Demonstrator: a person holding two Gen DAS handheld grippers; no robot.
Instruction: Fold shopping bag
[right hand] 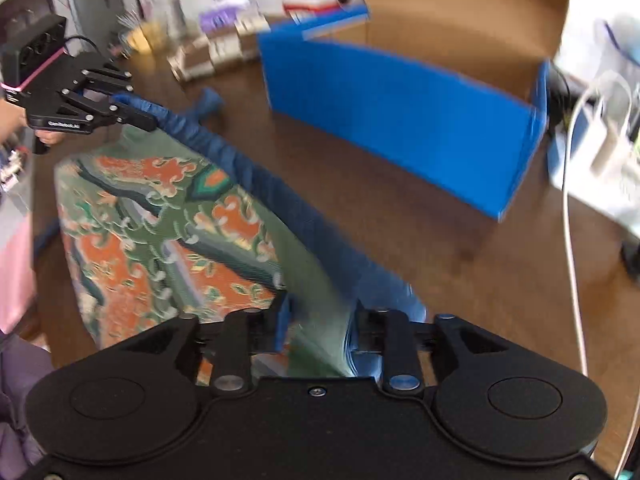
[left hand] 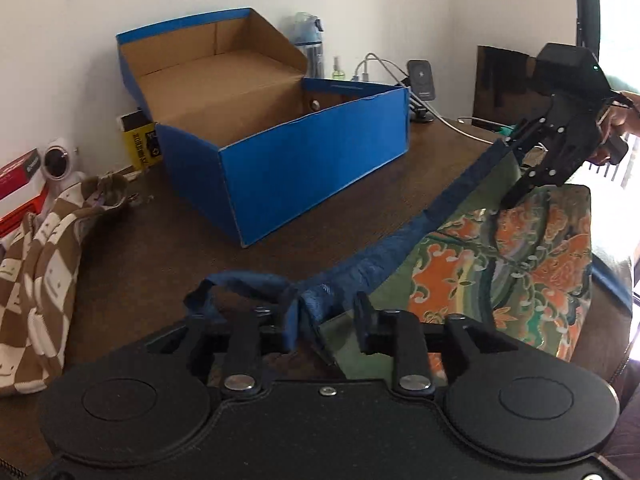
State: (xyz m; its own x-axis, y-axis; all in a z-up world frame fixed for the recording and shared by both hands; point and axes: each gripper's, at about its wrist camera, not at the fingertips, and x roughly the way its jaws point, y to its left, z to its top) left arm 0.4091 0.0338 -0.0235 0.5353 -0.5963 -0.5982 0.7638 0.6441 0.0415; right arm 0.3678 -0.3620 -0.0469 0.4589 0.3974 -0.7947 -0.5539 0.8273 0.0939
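The shopping bag (left hand: 500, 264) is green with an orange floral print and a dark blue rim, and it also shows in the right wrist view (right hand: 160, 220). It is held stretched above the dark wooden table (left hand: 152, 240). My left gripper (left hand: 324, 320) is shut on the bag's blue rim near a handle loop (left hand: 240, 284); it also appears in the right wrist view (right hand: 132, 114). My right gripper (right hand: 320, 328) is shut on the other end of the rim; it also shows in the left wrist view (left hand: 512, 172).
An open blue cardboard box (left hand: 280, 140) stands on the table behind the bag, also in the right wrist view (right hand: 400, 120). A brown checkered cloth (left hand: 36, 280) lies at the left. A white cable (right hand: 572, 240), bottles and chargers sit at the back.
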